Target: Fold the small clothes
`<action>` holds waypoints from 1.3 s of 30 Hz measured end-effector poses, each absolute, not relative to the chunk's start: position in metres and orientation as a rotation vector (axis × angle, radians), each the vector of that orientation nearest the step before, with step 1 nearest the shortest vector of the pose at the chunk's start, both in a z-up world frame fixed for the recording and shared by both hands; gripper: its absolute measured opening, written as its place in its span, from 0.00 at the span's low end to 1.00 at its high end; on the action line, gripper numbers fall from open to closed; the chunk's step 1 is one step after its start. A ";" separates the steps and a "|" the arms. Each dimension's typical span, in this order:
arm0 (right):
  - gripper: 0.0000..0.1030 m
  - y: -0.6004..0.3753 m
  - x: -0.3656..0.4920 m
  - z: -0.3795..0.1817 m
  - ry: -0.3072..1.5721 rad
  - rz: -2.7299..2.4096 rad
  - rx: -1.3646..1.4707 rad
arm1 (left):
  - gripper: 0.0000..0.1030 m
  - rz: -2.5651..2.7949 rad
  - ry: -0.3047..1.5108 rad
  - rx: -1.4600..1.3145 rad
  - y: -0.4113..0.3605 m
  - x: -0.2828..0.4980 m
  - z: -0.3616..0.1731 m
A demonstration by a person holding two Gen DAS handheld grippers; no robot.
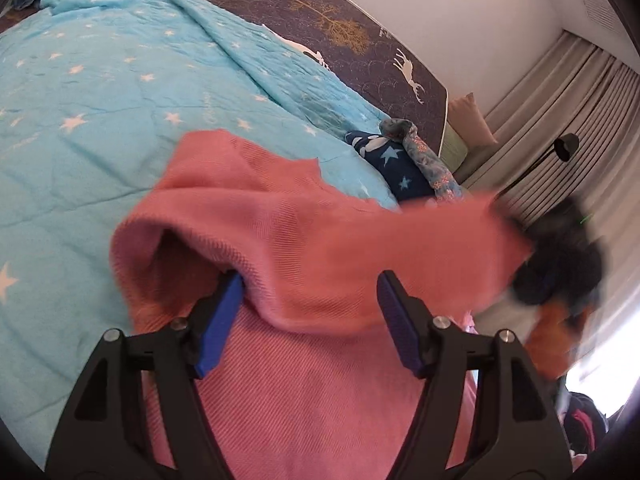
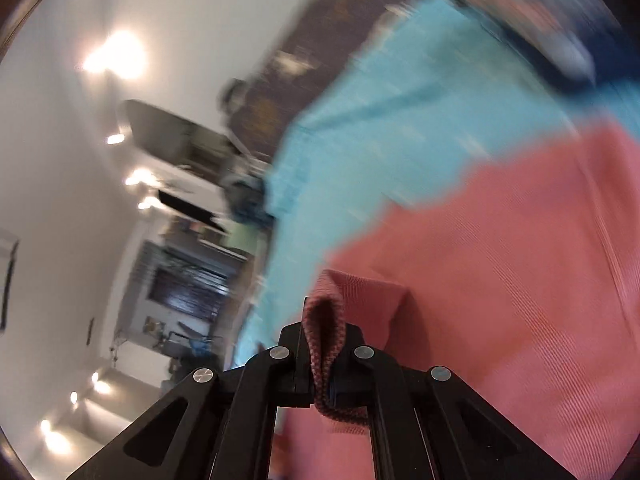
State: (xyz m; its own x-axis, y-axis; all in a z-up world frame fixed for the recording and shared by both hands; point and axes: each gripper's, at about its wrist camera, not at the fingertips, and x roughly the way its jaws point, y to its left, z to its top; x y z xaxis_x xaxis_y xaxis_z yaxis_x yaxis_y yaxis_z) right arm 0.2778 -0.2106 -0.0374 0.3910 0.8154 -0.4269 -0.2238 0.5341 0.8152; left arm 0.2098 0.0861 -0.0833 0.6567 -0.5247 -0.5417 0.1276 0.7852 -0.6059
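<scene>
In the left wrist view the left gripper (image 1: 310,320) fills the bottom of the frame with its jaws standing wide; its blue pads (image 1: 219,326) press on nothing. The pink garment (image 1: 304,240) lies under and between the jaws, and a folded-over flap of it drapes across the gap, covering the tip of the pad at 9 o'clock, while the other pad stands clear of the cloth on its inner face. At 3 o'clock the far end of the garment runs into a dark, blurred shape, the right gripper (image 1: 560,264), with a smear of orange just below it. In the right wrist view the right gripper (image 2: 325,360) has its jaws closed tight on a bunched edge of the pink garment (image 2: 500,280), a loop of cloth sticking up between the fingers at 6 o'clock, and the rest of the garment spreads away to 3 o'clock; that view is heavily blurred. The garment rests on a light blue blanket (image 1: 100,100) with white stars, which covers the bed from 9 to 12 o'clock in the left view. Beyond the garment, at about 2 o'clock, lie a dark blue starred cloth (image 1: 394,164) and, touching it, a floral blue piece (image 1: 430,160). Farther on a dark sheet (image 1: 340,20) with white deer runs along the wall. At 2 o'clock, farthest off, hang pale curtains (image 1: 580,100) with a black lamp (image 1: 566,146) before them.
</scene>
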 end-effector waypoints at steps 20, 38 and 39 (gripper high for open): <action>0.02 -0.285 0.225 -0.069 0.940 0.460 0.732 | 0.76 0.021 0.702 -0.407 0.084 0.206 -0.080; 0.05 -0.317 0.193 -0.106 1.030 0.379 0.719 | 0.56 -0.280 0.917 -0.365 0.151 0.297 -0.085; 0.05 -0.315 0.193 -0.106 1.031 0.373 0.718 | 0.56 -0.319 0.958 -0.388 0.149 0.308 -0.095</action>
State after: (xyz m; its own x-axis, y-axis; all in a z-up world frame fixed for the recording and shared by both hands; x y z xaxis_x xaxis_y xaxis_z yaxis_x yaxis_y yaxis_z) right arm 0.1934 -0.3149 -0.1058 0.4798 0.5953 -0.6445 0.0448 0.7170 0.6956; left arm 0.3084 0.1486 -0.0952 0.5384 -0.4285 -0.7256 0.0919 0.8858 -0.4549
